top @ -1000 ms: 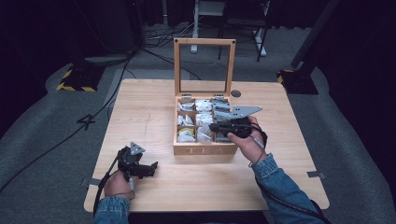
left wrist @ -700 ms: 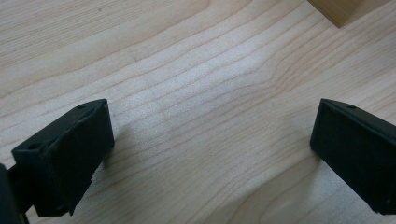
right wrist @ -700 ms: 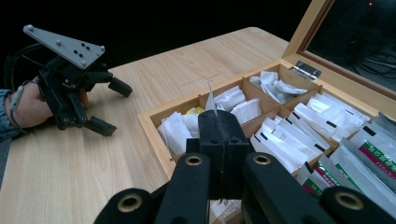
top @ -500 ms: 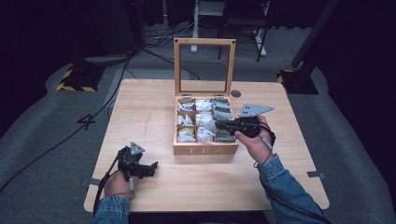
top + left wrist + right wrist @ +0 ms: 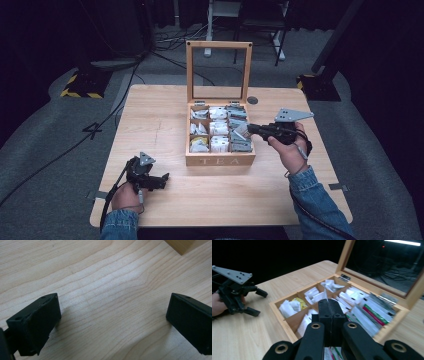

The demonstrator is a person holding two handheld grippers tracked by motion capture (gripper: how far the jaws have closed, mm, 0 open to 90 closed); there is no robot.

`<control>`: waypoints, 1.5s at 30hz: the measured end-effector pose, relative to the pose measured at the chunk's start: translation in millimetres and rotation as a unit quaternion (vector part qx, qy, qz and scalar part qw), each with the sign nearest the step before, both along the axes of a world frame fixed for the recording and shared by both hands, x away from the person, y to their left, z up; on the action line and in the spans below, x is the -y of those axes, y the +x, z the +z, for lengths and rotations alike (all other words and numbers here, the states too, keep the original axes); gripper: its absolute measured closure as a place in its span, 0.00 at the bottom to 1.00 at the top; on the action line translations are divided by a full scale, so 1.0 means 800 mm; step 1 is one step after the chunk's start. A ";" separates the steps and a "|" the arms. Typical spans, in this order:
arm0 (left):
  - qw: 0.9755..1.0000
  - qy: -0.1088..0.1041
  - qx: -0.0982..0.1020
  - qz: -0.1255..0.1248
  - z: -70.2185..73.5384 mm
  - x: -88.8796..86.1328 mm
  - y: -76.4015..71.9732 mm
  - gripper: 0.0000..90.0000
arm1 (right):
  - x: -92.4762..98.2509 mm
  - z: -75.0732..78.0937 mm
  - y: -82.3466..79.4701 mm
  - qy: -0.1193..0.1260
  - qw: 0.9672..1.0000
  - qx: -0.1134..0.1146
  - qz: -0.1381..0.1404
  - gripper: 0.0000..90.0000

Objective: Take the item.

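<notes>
A light wooden tea box [image 5: 220, 160] with its glass-paned lid [image 5: 218, 71] raised upright is set near the middle of the pale wooden worktop [image 5: 160, 125], the word TEA being stamped on its front wall. Its compartments are packed with white, grey and yellow sachets.

The right tool [image 5: 248, 130] is held just above the box's right-hand column of compartments, pointing across it toward the person's left. Its two black jaws are pressed tightly together, and a thin white paper tea sachet [image 5: 325, 295] is pinched between them, a pointed corner being seen above the tips in the right gripper view. In the high view the same sachet [image 5: 240, 129] is seen just clear of the packets below, at the tool's tip. Whether it touches those packets cannot be told.

The left tool [image 5: 161, 181] is rested low over the worktop near its front left corner, well apart from the box. Its jaws are spread wide, and only bare wood grain is seen between them in the left gripper view, with a corner of the box at the top edge [image 5: 183, 246].
</notes>
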State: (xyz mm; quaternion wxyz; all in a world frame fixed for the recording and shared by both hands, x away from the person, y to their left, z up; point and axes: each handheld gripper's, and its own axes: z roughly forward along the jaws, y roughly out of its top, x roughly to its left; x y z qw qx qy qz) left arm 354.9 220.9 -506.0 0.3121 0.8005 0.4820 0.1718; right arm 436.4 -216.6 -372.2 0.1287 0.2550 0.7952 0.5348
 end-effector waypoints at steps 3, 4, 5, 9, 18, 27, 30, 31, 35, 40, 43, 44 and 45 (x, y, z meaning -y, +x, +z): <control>1.000 0.001 -0.001 0.000 0.000 0.000 0.000 0.00 | 0.009 0.002 0.000 -0.002 1.000 0.004 -0.011 1.00; 1.000 0.002 -0.001 0.000 0.000 0.000 0.001 0.00 | 0.017 0.003 0.001 0.001 1.000 0.006 -0.020 1.00; 1.000 0.002 -0.001 0.000 0.000 0.000 0.001 0.00 | 0.017 0.003 0.001 0.001 1.000 0.006 -0.020 1.00; 1.000 0.003 -0.001 -0.003 0.001 0.000 0.002 0.00 | 0.039 0.006 0.002 0.001 0.999 0.010 -0.049 1.00; 1.000 0.004 0.000 -0.003 0.000 0.000 0.002 0.00 | 0.066 0.004 0.009 -0.005 0.997 0.009 -0.080 1.00; 1.000 0.003 0.000 -0.003 0.000 0.000 0.002 0.00 | 0.096 -0.003 0.016 -0.016 0.993 0.002 -0.120 1.00; 1.000 0.003 0.000 -0.003 0.000 0.000 0.002 0.00 | 0.105 -0.007 0.020 -0.018 0.991 -0.004 -0.131 1.00; 1.000 0.004 0.000 -0.003 0.001 0.000 0.002 0.00 | 0.107 -0.008 0.021 -0.019 0.991 -0.006 -0.135 1.00; 1.000 0.004 0.000 -0.003 0.001 0.000 0.002 0.00 | 0.116 -0.017 0.028 -0.021 0.989 -0.015 -0.147 1.00; 1.000 0.003 0.000 -0.003 0.000 0.000 0.002 0.00 | 0.124 -0.031 0.036 -0.029 0.986 -0.029 -0.159 1.00; 1.000 0.004 0.000 -0.003 0.001 0.000 0.002 0.00 | 0.126 -0.037 0.039 -0.030 0.986 -0.034 -0.162 1.00; 1.000 0.004 0.000 -0.003 0.001 0.000 0.002 0.00 | 0.127 -0.043 0.043 -0.032 0.985 -0.041 -0.165 1.00; 1.000 0.004 0.000 -0.003 0.001 0.000 0.002 0.00 | 0.128 -0.046 0.044 -0.033 0.985 -0.044 -0.165 1.00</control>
